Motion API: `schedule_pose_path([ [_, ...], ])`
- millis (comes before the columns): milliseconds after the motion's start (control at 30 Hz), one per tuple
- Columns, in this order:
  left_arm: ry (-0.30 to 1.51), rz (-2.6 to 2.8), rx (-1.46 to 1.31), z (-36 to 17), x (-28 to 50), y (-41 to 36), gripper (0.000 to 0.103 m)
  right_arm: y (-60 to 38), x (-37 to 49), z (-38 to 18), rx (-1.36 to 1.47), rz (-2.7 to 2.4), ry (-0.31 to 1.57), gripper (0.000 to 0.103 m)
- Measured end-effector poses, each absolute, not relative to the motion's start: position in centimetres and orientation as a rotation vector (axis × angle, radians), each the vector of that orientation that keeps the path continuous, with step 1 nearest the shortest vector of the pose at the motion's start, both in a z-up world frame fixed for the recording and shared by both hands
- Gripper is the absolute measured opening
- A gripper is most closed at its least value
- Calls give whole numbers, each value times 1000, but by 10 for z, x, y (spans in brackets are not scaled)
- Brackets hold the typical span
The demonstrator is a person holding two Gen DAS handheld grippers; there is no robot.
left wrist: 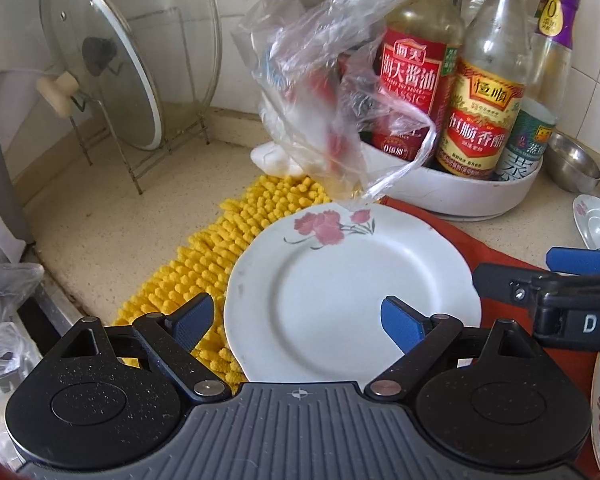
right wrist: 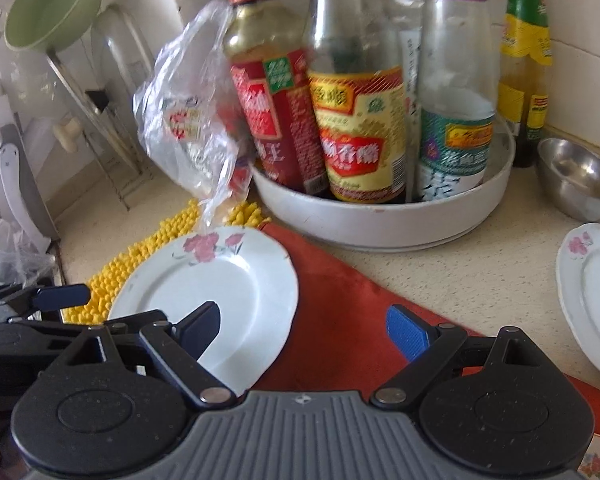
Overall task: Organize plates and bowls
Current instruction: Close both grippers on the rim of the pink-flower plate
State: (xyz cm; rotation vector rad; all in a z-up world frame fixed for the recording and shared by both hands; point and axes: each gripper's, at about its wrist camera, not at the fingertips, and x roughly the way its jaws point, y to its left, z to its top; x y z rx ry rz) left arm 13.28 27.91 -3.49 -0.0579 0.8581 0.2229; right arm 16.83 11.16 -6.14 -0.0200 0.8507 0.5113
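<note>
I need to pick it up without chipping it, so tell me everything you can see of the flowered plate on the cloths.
The flowered plate is white, glossy like ceramic, round with a slightly wavy rim and pink carnations printed at its far edge. It lies flat and empty, face up, half on the yellow chenille mat, half on the red cloth. A plastic bag's handle reaches its far rim.

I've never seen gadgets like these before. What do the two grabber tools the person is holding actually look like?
Both look alike. Each hand-held gripper, left and right, has a ribbed grey body with a small compass-like mark, two round speckled black housings, black linkage arms with silver pivot pins, and two fingers tipped with ridged blue pads. White letters "DA" show on the right one's side. No cables or sleeves show.
</note>
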Motion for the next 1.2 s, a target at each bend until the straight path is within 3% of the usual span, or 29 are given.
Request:
schedule_pose_path([
  [300, 908, 220, -86, -49, 143, 289, 90, 123, 184, -74, -42, 574, 903, 88],
  [533, 932, 244, -67, -57, 155, 289, 85, 126, 201, -89, 12, 675, 991, 63],
  [933, 948, 189, -180, -67, 163, 311, 87, 130, 201, -94, -9, 688, 980, 63],
  [1200, 946, 187, -148, -59, 150, 301, 79, 135, 190, -84, -6, 713, 978, 61],
])
